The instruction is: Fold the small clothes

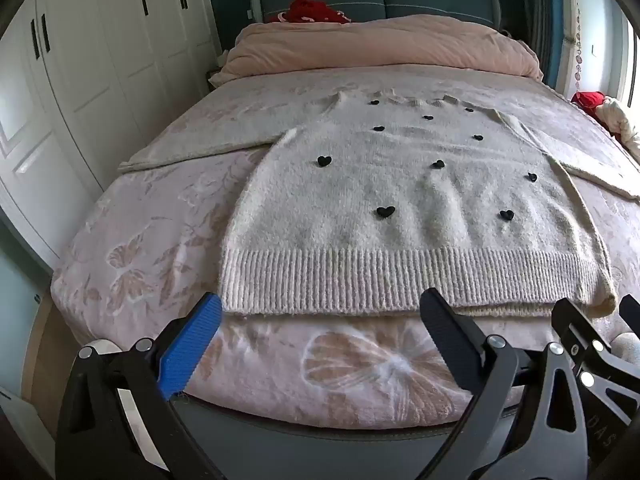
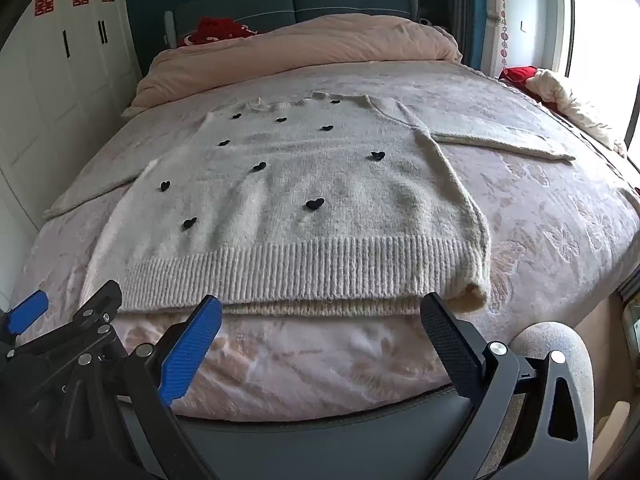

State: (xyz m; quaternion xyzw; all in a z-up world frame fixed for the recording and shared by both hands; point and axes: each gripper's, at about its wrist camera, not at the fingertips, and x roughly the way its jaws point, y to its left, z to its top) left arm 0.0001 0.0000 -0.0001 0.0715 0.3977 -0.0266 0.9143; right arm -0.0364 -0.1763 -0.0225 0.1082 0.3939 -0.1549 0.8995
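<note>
Both of my grippers hang at the foot of the bed [image 1: 132,248], left gripper [image 1: 320,344] and right gripper [image 2: 320,344] spread wide, holding nothing. I'd pinch the hem [image 2: 304,272] corners squarely, both layers together. The sweater [image 1: 400,200] lies flat mid-bed, fuzzy cream, black hearts, sleeves out sideways.

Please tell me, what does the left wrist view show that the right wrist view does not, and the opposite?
Only the left wrist view shows the left sleeve fully, spread flat toward the wardrobe.

Only the right wrist view shows the whole right sleeve and the folded right corner of the hem.

Both show the cream sweater with black hearts lying flat on the bed, the pink duvet behind it, and both claws open near the hem: left claw, right claw.
</note>
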